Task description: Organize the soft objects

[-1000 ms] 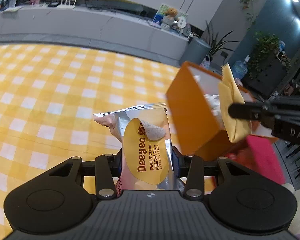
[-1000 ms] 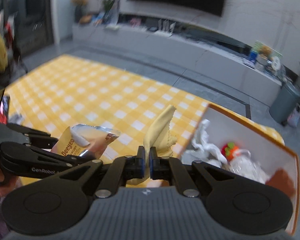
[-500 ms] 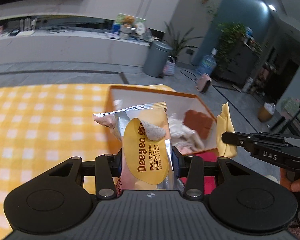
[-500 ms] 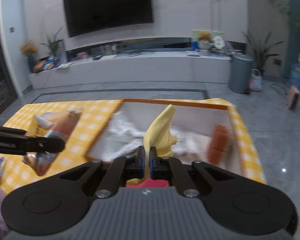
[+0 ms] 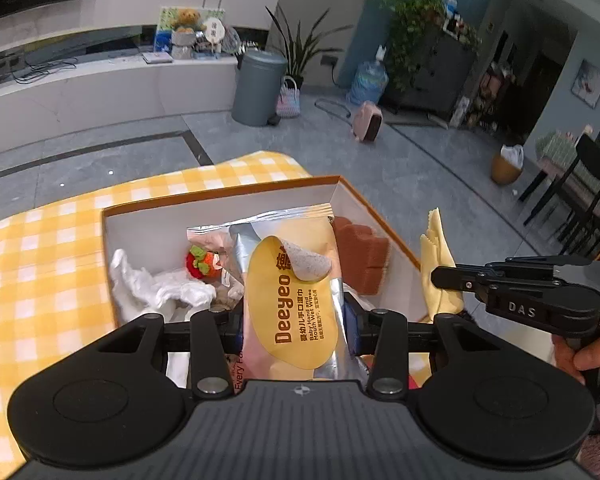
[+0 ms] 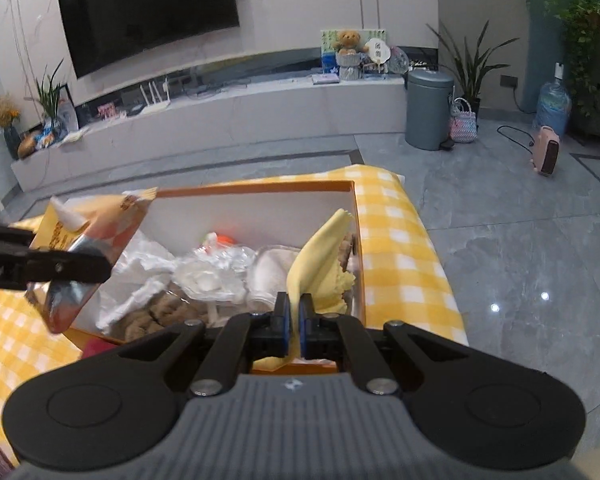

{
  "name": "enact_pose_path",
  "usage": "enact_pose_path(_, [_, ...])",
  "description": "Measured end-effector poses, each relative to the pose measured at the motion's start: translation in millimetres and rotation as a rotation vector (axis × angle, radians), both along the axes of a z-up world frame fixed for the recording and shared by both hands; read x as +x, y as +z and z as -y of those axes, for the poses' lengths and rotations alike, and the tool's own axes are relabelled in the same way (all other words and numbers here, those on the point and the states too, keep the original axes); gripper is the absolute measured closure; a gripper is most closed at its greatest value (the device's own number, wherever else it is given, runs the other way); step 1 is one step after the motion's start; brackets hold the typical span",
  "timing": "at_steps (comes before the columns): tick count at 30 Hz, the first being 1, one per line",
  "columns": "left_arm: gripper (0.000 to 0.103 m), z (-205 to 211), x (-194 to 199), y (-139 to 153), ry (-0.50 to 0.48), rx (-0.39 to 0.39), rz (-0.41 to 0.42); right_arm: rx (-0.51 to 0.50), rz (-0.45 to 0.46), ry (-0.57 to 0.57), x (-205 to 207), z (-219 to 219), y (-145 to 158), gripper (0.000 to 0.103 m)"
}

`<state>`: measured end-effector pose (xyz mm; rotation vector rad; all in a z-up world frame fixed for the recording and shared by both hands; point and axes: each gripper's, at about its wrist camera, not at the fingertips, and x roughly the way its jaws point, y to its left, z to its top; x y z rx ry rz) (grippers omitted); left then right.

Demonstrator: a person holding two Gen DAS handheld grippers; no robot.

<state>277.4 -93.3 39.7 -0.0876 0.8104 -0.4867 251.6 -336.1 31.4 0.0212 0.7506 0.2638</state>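
My left gripper (image 5: pixel 294 324) is shut on a pack of wet wipes (image 5: pixel 292 280) with a yellow label, held above the orange box (image 5: pixel 220 194). The same pack of wet wipes (image 6: pixel 88 240) shows at the left of the right wrist view, over the box's left wall. My right gripper (image 6: pixel 294 322) is shut on a yellow cloth (image 6: pixel 320 256), which hangs over the orange box (image 6: pixel 260 188) near its right wall. In the left wrist view the yellow cloth (image 5: pixel 440 264) and right gripper (image 5: pixel 440 276) sit just right of the box.
Inside the box lie white cloth (image 5: pixel 148 284), a red strawberry toy (image 5: pixel 200 264), a brown sponge (image 5: pixel 360 252) and clear wrapping (image 6: pixel 216 268). The box stands on a yellow checked tablecloth (image 6: pixel 400 256) at the table's corner. Grey floor (image 6: pixel 520 240) lies beyond the edge.
Both grippers have swung across the table to the box, still holding the pack and the cloth. The box has gone from beside them to directly below and ahead.
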Motion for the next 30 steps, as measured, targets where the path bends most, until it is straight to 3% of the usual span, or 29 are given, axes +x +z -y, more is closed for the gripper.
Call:
enact_pose_path(11, [0.054,13.1,25.6,-37.8,0.005,0.108,-0.069,-0.008,-0.074,0.14,34.9,-18.8,-25.8,0.101])
enact_pose_path(18, [0.053,1.2,20.2,-53.1,0.015,0.116,-0.112,-0.034,-0.154,0.153,42.8,-29.7,-44.8,0.099])
enact_pose_path(21, [0.049,-4.0,20.1,-50.4,0.031,0.093,-0.122,-0.052,-0.178,0.132,44.5,-32.7,-45.5,0.093])
enact_pose_path(22, [0.041,-5.4,19.5,-48.3,0.038,0.09,-0.126,-0.053,-0.186,0.132,44.3,-33.9,-44.7,0.09])
enact_pose_path(26, [0.026,-12.3,13.2,-34.5,0.024,0.067,-0.108,-0.089,-0.167,0.149,35.0,-42.6,-31.7,0.058])
enact_pose_path(30, [0.02,-20.9,3.7,-13.3,0.029,0.042,-0.076,-0.135,-0.137,0.178,23.0,-51.9,-16.4,0.049])
